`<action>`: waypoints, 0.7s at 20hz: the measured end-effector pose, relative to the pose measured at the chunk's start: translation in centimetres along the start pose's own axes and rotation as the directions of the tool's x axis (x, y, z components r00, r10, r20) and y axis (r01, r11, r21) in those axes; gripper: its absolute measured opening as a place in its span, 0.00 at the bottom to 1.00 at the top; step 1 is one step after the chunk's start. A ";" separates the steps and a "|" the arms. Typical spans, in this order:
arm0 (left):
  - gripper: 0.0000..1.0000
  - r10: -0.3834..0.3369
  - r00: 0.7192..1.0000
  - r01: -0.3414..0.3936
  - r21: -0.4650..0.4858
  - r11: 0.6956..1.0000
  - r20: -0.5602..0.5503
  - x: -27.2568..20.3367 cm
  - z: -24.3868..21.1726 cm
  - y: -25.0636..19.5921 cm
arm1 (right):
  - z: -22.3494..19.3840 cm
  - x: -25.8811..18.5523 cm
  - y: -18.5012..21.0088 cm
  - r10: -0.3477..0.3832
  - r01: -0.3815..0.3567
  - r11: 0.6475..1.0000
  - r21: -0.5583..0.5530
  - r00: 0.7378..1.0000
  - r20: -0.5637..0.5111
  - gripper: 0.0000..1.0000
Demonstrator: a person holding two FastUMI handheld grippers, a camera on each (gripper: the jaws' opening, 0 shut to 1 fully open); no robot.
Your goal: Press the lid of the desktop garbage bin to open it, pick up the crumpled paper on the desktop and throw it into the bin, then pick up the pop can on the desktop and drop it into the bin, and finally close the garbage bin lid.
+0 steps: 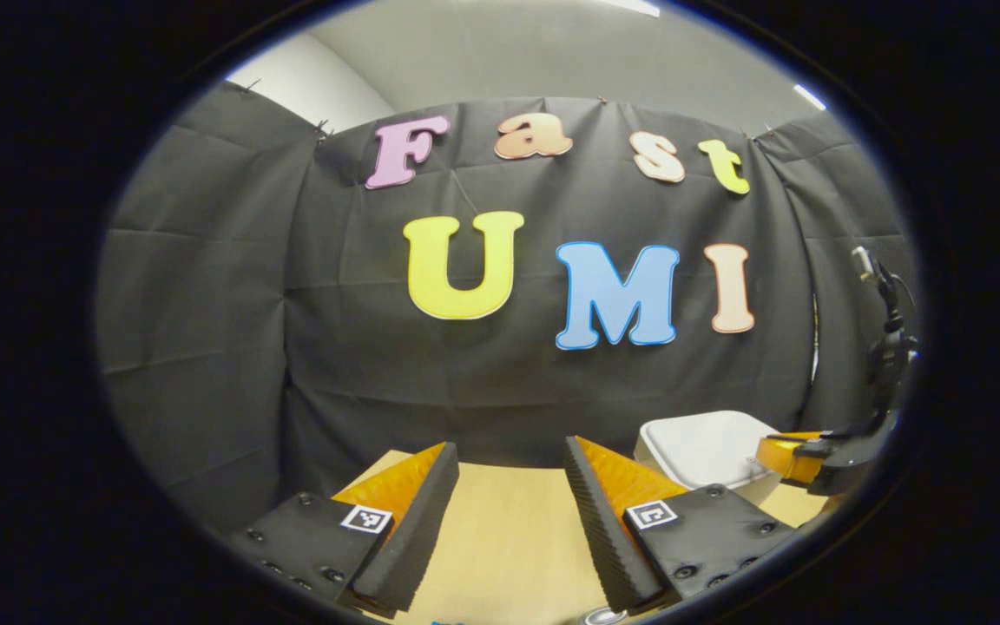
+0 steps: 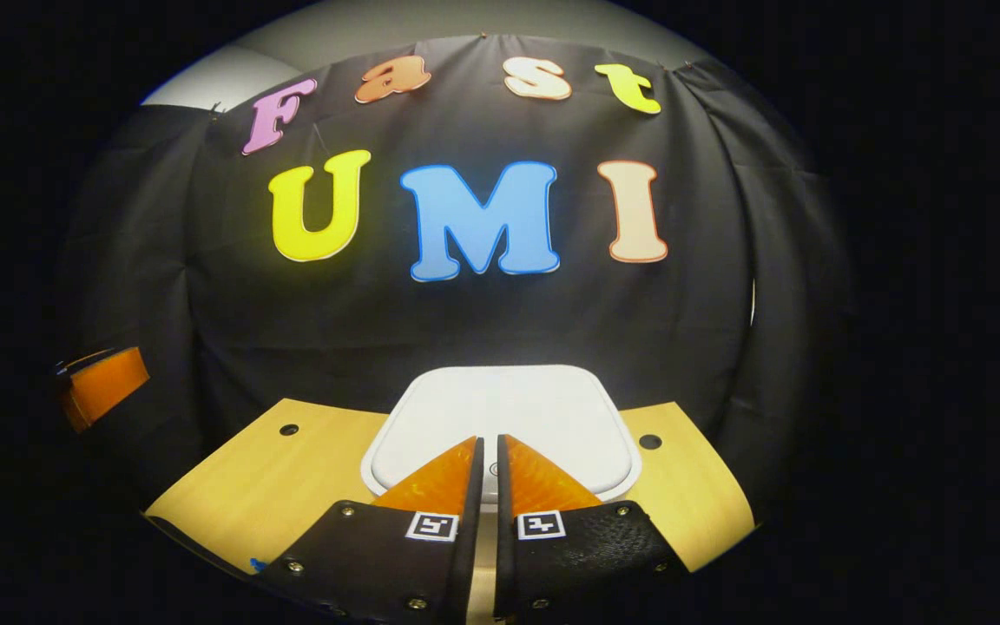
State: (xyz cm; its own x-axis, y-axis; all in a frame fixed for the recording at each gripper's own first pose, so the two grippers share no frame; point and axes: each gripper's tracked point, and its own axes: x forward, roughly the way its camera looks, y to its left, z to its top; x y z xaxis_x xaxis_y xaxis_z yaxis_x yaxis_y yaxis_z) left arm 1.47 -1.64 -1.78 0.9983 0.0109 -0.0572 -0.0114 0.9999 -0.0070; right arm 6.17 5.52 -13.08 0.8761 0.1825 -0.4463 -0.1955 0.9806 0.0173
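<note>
Garbage bin (image 2: 500, 417): a white container with a rounded-square lid (image 2: 552, 408), standing at the far middle of the tabletop (image 2: 248, 486), close to the black cloth wall (image 2: 465, 321). The lid lies flat and closed. In the left gripper view the same bin (image 1: 704, 447) appears at lower right.

Right gripper (image 2: 489, 460): its two fingers are drawn together with a thin slit between them and nothing held; the tips sit directly over the near edge of the lid, at or just above a small round button there. Contact cannot be confirmed. The same gripper enters the left gripper view from the right edge (image 1: 812, 456), level with the bin's top.

Left gripper (image 1: 510, 486): fingers spread wide apart and empty, held over bare tabletop to the left of the bin. A metallic rim, possibly the pop can (image 1: 601, 617), shows at the bottom edge between the fingers; too little shows to be sure.

Progress (judged): the task is at its first step, pressing the lid to open it. Paper and can disposal and the final closing all appear to remain.

Surroundings: the tabletop is pale wood with two small dark holes (image 2: 289, 430) flanking the bin. Black cloth encloses the booth on three sides; a light ceiling (image 1: 552, 52) shows above.
</note>
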 end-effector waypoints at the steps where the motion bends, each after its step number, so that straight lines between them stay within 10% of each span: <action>1: 0.83 0.005 1.000 -0.005 -0.005 1.000 -0.007 0.1 -0.2 0.2 | -0.4 0.2 0.0 0.000 0.000 1.000 0.010 1.000 -0.012 0.11; 14: 0.90 0.002 0.999 -0.002 -0.014 1.000 -0.037 -0.3 -1.2 0.1 | -0.5 0.6 -0.1 -0.020 0.020 1.000 0.022 1.000 -0.004 0.11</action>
State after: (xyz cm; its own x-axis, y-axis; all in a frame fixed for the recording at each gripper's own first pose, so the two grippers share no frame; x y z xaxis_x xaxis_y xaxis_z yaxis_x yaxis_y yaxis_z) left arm 1.13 -1.58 -2.92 0.9955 0.0123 -0.0943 -0.0143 0.9997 -0.0211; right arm 6.51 5.45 -13.75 0.8777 0.1630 -0.4506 -0.1686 0.9853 0.0281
